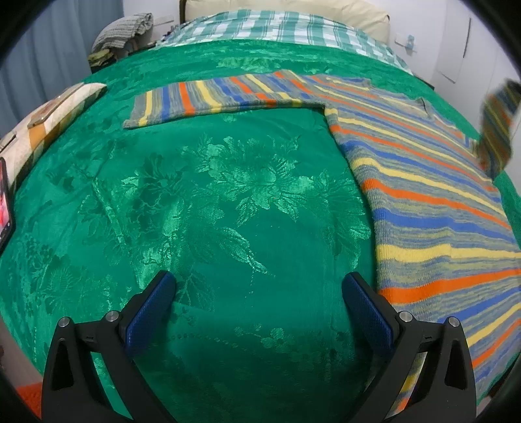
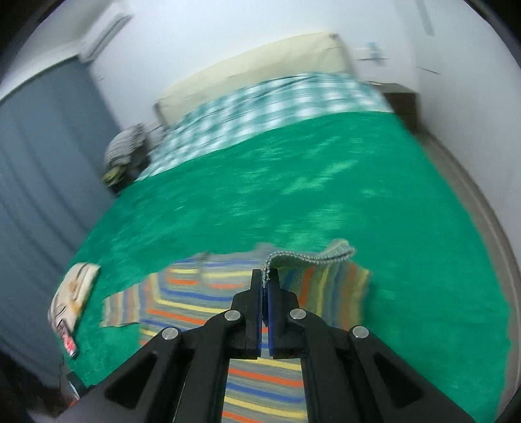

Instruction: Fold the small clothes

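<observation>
A striped knit sweater (image 1: 423, 182) in orange, blue, yellow and grey lies flat on the green bedspread (image 1: 228, 201), one sleeve (image 1: 202, 97) stretched out to the left. My left gripper (image 1: 259, 289) hovers open over bare bedspread, just left of the sweater's lower body. In the right wrist view my right gripper (image 2: 267, 276) is shut on the cuff edge of the other sleeve (image 2: 312, 260), which is lifted off the sweater (image 2: 260, 384) and curls over to the right. That raised sleeve (image 1: 498, 127) shows blurred at the right edge of the left wrist view.
A patterned cushion (image 1: 49, 120) and a phone (image 1: 5, 208) lie at the bed's left edge. A checked blanket (image 1: 276, 29) and a cream headboard (image 2: 254, 68) are at the far end. A grey curtain (image 2: 42, 182) hangs left; a dark nightstand (image 2: 400, 101) stands at the far right.
</observation>
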The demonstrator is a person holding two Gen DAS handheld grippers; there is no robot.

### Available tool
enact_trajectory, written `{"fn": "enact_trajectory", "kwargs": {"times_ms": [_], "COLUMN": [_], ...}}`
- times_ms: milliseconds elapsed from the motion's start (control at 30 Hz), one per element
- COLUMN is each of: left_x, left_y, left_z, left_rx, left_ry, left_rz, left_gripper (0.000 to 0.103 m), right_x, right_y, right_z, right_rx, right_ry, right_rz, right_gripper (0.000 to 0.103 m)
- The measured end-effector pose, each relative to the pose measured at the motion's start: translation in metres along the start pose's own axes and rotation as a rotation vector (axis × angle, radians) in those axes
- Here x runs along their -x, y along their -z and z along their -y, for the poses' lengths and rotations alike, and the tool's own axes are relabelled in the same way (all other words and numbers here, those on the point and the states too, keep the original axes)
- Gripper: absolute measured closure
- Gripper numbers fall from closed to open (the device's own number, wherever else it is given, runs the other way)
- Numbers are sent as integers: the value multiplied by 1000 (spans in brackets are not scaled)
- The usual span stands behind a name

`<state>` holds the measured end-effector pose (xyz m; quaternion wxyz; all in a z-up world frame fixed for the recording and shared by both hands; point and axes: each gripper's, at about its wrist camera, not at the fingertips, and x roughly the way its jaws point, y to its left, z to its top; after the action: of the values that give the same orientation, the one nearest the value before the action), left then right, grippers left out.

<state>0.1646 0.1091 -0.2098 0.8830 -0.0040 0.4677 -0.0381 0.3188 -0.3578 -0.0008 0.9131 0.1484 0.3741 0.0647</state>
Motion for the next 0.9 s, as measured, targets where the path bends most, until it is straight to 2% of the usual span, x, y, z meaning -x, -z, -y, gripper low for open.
{"fn": "enact_trajectory", "kwargs": {"times_ms": [67, 133, 200, 233, 267, 333, 567, 667, 767, 900], "left_x": [1, 1, 1, 1, 1, 1, 0, 0, 0, 0], "left_y": [1, 2, 3, 3, 3, 2, 3, 3, 4, 5], "left_z": [-1, 0, 1, 1, 1, 1, 3, 3, 3, 4], "left_rx": [2, 3, 0, -2, -2, -1, -2, -4, -9, -11], "left_ry": [1, 0, -3, -4, -4, -2, -10, -12, -19, -25], "left_rz": [0, 1, 3, 3, 3, 0, 3, 7, 14, 21], "left_gripper": [0, 0, 0, 0, 0, 0, 0, 0, 0, 0], "right_x": [-20, -48, -72, -74, -72, -63, -30, -16, 9, 43], "right_y": [7, 15, 31, 36, 38, 43, 73, 117, 170, 227], "right_z": [-28, -52, -59, -59, -57, -44, 33, 64, 76, 80], "right_rx": [28, 18, -45, -67, -78, -115, -196, -182, -92, -52], "right_ry": [-26, -138, -249, -259, -252, -246, -111, -10, 112, 175], "right_rz": [-21, -57, -138, -138, -118, -87, -75, -113, -128, -131], "right_gripper": [101, 98, 75, 55, 49, 47, 41, 41, 41, 41]}}
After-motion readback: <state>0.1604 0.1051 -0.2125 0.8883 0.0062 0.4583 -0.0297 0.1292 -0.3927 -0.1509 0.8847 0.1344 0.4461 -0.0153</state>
